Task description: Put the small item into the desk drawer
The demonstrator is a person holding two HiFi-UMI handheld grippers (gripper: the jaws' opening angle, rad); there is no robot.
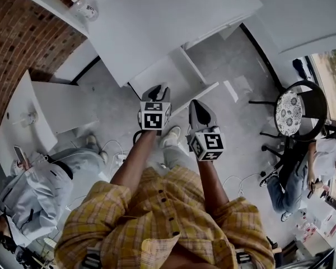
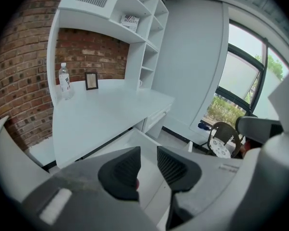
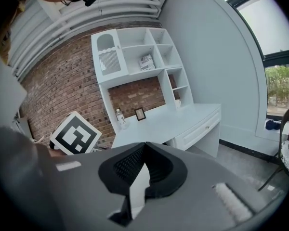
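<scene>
The white desk [image 1: 157,21] has its drawer [image 1: 173,74] pulled out toward me; its pale inside also shows in the left gripper view [image 2: 139,146]. My left gripper [image 1: 155,89] hangs over the drawer, its jaws [image 2: 148,154] apart with nothing between the pads. A small reddish spot [image 2: 137,182] peeks past the left pad's edge; I cannot tell whether it is the small item. My right gripper [image 1: 199,107] hangs beside the left one over the drawer's front corner. Its pads [image 3: 144,150] meet at the tips, empty.
A water bottle [image 2: 64,81] and a small picture frame [image 2: 91,81] stand at the desk's back by the brick wall, under white shelves [image 2: 144,28]. A round chair [image 1: 294,111] and a seated person [image 1: 319,167] are at right, another person [image 1: 39,189] at left.
</scene>
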